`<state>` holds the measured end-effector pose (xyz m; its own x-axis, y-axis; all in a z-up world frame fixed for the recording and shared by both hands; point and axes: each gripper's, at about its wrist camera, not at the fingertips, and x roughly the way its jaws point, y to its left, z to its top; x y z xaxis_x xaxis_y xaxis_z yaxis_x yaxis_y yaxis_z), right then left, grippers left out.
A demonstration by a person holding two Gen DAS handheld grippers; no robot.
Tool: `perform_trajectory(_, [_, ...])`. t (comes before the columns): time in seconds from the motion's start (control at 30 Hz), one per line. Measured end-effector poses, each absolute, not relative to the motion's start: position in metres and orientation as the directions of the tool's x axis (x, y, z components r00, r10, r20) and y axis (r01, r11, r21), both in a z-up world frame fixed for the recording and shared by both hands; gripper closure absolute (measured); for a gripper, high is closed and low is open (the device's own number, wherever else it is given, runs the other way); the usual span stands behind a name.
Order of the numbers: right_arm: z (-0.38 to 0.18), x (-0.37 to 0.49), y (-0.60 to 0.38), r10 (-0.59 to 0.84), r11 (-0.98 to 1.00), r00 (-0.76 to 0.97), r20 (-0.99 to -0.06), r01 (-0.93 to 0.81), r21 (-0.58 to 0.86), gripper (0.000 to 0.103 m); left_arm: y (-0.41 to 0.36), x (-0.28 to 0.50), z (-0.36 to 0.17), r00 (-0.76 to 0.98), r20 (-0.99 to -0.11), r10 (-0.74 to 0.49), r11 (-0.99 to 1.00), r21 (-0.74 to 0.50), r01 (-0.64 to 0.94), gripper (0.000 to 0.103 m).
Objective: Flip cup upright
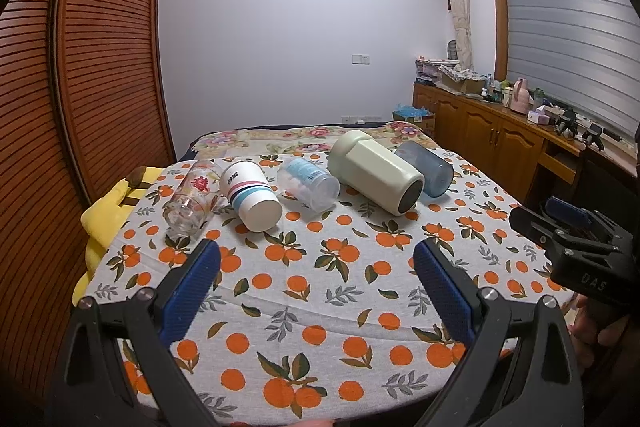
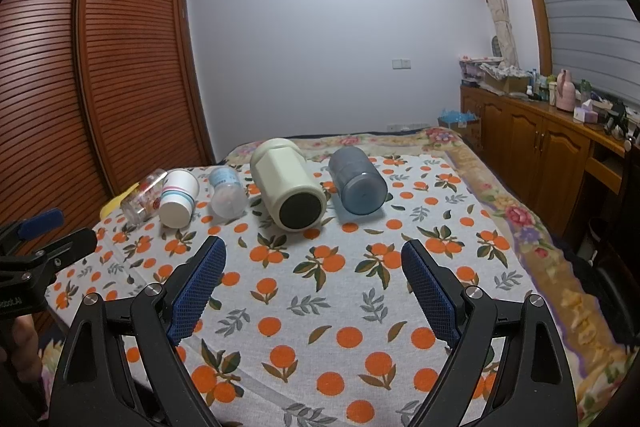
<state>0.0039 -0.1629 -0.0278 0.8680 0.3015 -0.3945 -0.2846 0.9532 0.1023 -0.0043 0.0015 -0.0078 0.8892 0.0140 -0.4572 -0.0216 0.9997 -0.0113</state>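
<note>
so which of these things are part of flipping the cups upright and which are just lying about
Part of the job, all lying on their sides:
glass cup
paper cup
clear plastic cup
cream cup
blue cup

Just lying about:
yellow cloth
pink flask
cardboard box

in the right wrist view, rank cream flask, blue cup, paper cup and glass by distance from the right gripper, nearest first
From the right gripper:
1. cream flask, just ahead, centre
2. blue cup, ahead right
3. paper cup, far left
4. glass, leftmost, beside the paper cup
</note>
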Motion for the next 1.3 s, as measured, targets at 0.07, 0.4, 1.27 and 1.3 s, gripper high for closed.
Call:
perform_trajectory(0.07, [-0.0284, 0.0044, -0.1623, 0.301, 0.953, 0.868, -0.395, -0.285, 0.102, 0.012, 0.0008, -0.0043, -0.0084, 0.888, -0.459, 0.014, 1.0, -0.01, -0.021, 0.005])
perform_trajectory(0.4, [-0.0284, 0.002, -0.1622, 0.3, 0.954, 0.867, -0.397, -0.283, 0.102, 0.012, 0.0011, -0.0041, -0.0078, 0.888, -0.459, 0.013, 1.0, -0.011, -0.021, 0.005])
perform_trajectory(1.27, [-0.0289, 0.0032, -0.1627, 0.301, 0.953, 0.865, -0.402, -0.285, 0.101, 0.012, 0.0005, -0.0037, -0.0063, 0.889, -0.459, 0.009, 1.0, -0.016, -0.019, 0.005])
perform_trajectory(1.3, [-0.0289, 0.0033, -0.1627, 0.302, 0.953, 0.864, -0.402, -0.286, 0.101, 0.012, 0.0007, -0.004, -0.0061, 0.889, -0.458, 0.008, 1.0, -0.017, -0.018, 0.005])
